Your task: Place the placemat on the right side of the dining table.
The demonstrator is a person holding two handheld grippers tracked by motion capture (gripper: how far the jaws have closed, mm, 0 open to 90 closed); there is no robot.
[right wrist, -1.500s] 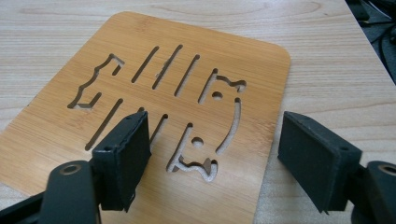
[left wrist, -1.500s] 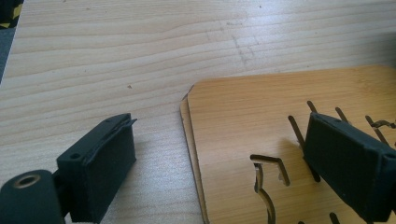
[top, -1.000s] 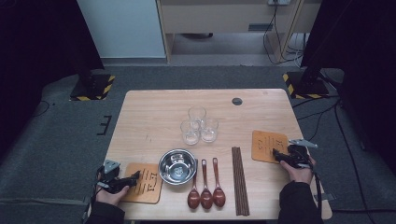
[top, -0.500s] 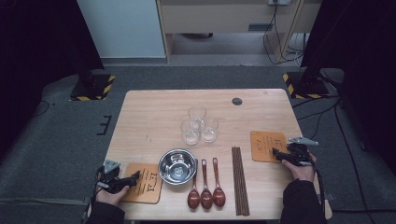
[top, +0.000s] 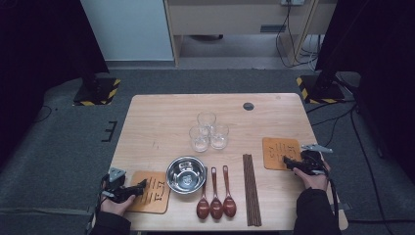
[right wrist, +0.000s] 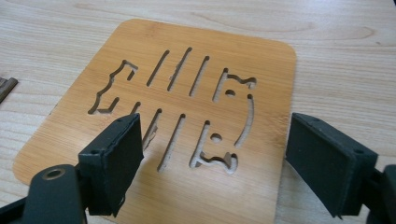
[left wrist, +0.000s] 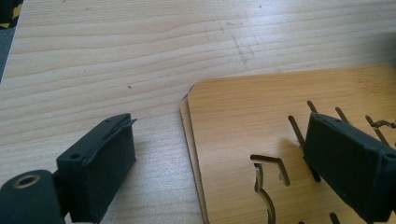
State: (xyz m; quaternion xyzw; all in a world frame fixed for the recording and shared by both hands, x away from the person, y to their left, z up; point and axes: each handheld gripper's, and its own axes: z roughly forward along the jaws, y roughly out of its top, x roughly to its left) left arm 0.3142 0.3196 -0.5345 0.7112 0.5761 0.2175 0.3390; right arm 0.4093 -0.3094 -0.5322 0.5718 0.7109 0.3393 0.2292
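Observation:
Two thin bamboo coasters lie stacked at the table's front left, cut through with a slotted pattern. My left gripper stands open over their left edge, one jaw above bare table and the other above the stack. Another slotted coaster lies flat at the front right. Low over its near edge is my right gripper, open. Its jaws have just been opening, with nothing gripped between them.
A steel bowl sits beside the left coasters. Three brown spoons and a bundle of dark chopsticks lie along the front edge. Three clear glasses cluster mid-table. A dark round cap marks the wooden table's far side.

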